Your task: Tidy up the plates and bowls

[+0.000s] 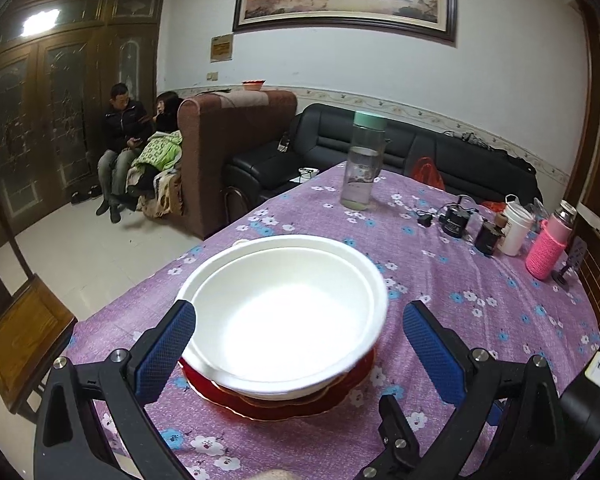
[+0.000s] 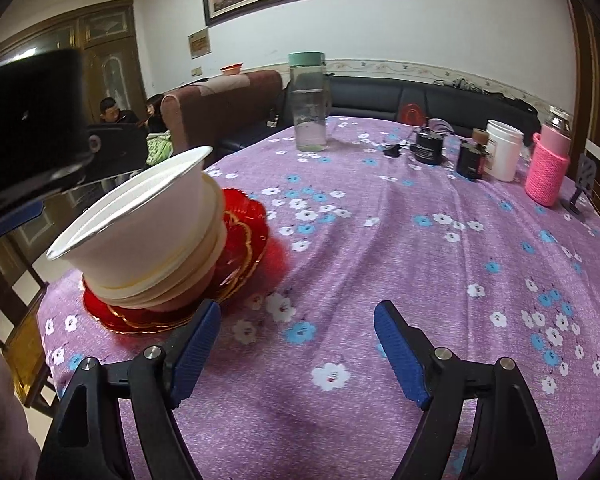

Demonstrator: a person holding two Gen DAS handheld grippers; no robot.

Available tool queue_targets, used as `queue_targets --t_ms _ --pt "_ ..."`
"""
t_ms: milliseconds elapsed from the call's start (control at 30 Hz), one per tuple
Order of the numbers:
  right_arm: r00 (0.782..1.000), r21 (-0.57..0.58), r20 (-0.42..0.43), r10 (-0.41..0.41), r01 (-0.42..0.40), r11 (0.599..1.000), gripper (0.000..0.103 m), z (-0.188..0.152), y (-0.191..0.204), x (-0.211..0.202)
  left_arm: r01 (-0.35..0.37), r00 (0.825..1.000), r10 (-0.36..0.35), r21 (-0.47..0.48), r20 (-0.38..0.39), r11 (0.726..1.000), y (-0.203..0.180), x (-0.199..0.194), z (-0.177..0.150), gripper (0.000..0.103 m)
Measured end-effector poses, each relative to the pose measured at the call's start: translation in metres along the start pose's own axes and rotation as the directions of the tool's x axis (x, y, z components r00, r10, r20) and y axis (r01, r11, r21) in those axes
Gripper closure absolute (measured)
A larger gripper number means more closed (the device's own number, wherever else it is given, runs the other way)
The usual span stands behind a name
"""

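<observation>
Two nested white bowls (image 1: 284, 312) sit on a stack of red gold-rimmed plates (image 1: 284, 404) near the table's left edge. My left gripper (image 1: 299, 308) is open, with its blue fingers on either side of the bowls' near rim. The left pad lies close to the rim and the right pad stands clear of it. In the right wrist view the same bowls (image 2: 140, 232) and red plates (image 2: 244, 232) are at the left, with one of the left gripper's pads (image 2: 16, 218) beside them. My right gripper (image 2: 298, 308) hangs open over bare tablecloth, right of the stack.
On the purple flowered tablecloth (image 2: 380, 248) stand a clear bottle with a green lid (image 2: 310, 108), black gadgets (image 2: 430, 144), a white cup (image 2: 502, 156), a pink-sleeved flask (image 2: 548, 168) and a small stand (image 2: 582, 184). A wooden chair (image 1: 24, 332) is at the left. Two people sit on a far sofa (image 1: 236, 136).
</observation>
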State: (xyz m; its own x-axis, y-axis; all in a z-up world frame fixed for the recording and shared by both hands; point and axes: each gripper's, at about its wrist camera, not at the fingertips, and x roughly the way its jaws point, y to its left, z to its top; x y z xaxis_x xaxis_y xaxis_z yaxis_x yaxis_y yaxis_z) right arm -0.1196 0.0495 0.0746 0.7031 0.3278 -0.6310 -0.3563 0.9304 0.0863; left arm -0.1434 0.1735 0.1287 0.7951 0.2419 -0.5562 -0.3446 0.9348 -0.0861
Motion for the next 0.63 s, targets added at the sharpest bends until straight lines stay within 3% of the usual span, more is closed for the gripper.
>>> queue_targets --t_ms 400,633 --pt "1.0 -0.05 -0.007 0.015 -0.015 0.999 0.019 0.005 0.019 0.005 -0.033 0.999 0.033 -0.049 -0.006 0.998 0.016 0.006 0.004 0.0" --pt "1.0 -0.047 0.015 0.018 -0.017 0.999 0.019 0.009 0.016 0.0 -0.061 0.998 0.061 -0.019 -0.007 0.998 0.009 0.006 0.005 0.0"
